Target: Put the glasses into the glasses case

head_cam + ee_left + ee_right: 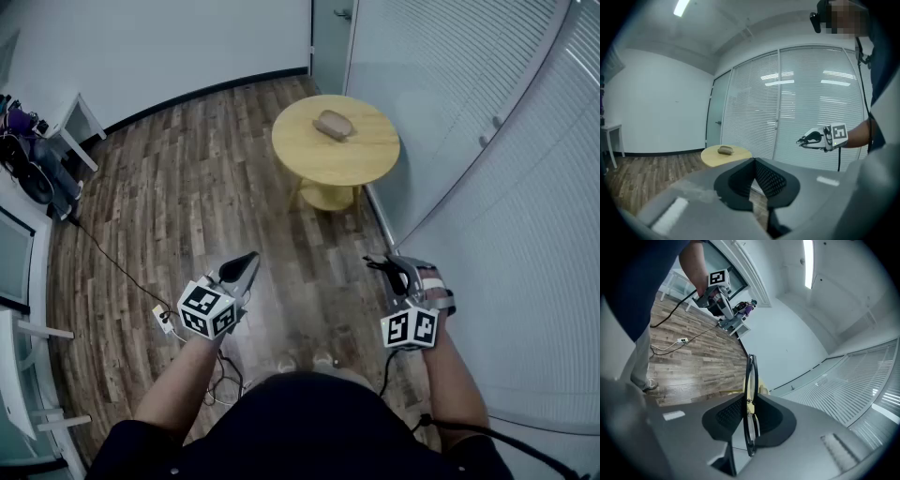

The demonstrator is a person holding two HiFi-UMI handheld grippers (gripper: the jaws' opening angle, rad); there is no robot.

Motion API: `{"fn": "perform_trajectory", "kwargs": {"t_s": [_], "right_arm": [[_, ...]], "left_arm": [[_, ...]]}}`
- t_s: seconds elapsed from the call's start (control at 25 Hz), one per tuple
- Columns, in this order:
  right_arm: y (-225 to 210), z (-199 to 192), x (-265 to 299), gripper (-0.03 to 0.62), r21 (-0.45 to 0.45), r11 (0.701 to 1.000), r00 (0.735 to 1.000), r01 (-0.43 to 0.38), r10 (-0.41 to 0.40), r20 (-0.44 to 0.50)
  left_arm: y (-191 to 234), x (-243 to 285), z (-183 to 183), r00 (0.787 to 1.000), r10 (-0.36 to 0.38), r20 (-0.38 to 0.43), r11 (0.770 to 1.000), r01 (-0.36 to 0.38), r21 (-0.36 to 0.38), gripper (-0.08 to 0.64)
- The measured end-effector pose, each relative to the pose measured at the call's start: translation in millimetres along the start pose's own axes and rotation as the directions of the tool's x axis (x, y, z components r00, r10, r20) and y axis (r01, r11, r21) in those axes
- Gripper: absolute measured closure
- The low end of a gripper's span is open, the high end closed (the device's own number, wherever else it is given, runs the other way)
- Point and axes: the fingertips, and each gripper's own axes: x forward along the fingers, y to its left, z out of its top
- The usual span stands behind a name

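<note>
Glasses: a dark-framed pair of glasses (749,405) stands edge-on between the jaws of the right gripper (749,414), carried in the air in front of the person.
Right gripper: clamped on the glasses, both pads pressing the frame from either side.
Left gripper: the left gripper (754,162) has its pads brought together at the tips with nothing between them, and is held out over the floor.
Glasses case: a small brown glasses case (333,125) lies on the round wooden table (370,161), alone there and well apart from both grippers.
Case lid: too small in every view to tell whether it is open or closed.
Done so far: the glasses are picked up and securely gripped.
Left to do: by my judgement most of the task remains, namely reaching the table, getting the case open if it is closed, laying the glasses inside and closing it.
Likely role of the free gripper: steadying or opening the case, since it carries nothing.
Floor: wood-plank floor (187,187) lies between the person and the table, with a cable trailing across it.
Writing: none can be read; no brand or label shows on the glasses or the case.
Markings: only black-and-white square patterns on the marker cubes (208,309) of the grippers.
</note>
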Motion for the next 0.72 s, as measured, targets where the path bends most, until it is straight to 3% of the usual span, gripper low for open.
{"fn": "perform_trajectory", "kwargs": {"t_s": [0.36, 0.72], "right_arm": [[-9.2, -25.0, 10.7, 0.522, 0.019, 1.0, 1.0, -0.013, 0.013, 0.005], [-46.9, -32.2, 33.6, 0.522, 0.043, 0.999, 0.997, -0.004, 0.0, 0.083]], "left_arm": [[-0.8, 21.7, 16.3, 0.999, 0.032, 0.018, 0.999, -0.032, -0.006, 0.554], [8.6, 45.5, 36.4, 0.995, 0.077, 0.059, 0.997, -0.076, -0.019, 0.554]]}}
